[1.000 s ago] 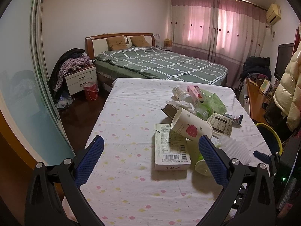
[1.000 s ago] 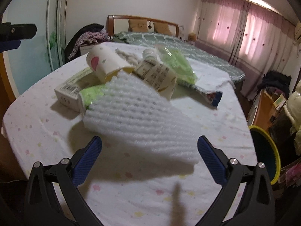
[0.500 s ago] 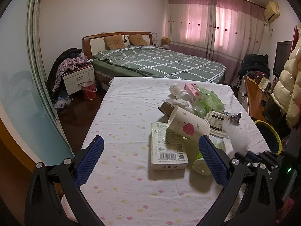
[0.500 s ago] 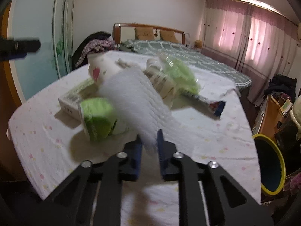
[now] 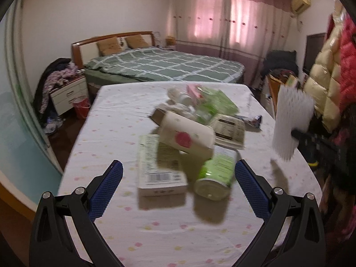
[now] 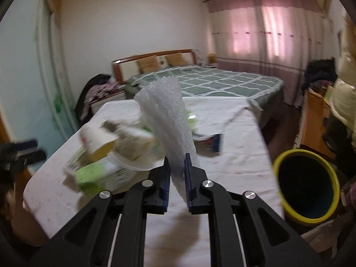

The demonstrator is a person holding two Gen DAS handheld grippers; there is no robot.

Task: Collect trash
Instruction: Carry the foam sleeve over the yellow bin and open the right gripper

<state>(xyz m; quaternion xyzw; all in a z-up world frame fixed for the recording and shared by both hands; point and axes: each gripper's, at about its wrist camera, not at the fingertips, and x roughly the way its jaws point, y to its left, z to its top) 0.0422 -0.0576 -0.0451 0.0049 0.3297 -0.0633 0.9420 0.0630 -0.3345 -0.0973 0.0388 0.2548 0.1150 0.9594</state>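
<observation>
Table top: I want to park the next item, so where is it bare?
Bare: the table left of the white box, and its near edge. Crowded: the heap around the paper cup and green can.

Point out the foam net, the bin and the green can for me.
foam net (image 6: 165, 120): right wrist view, its middle above the clamp.
bin (image 6: 331, 173): right wrist view, yellow rim.
green can (image 5: 219, 166): left wrist view, its side.
</observation>
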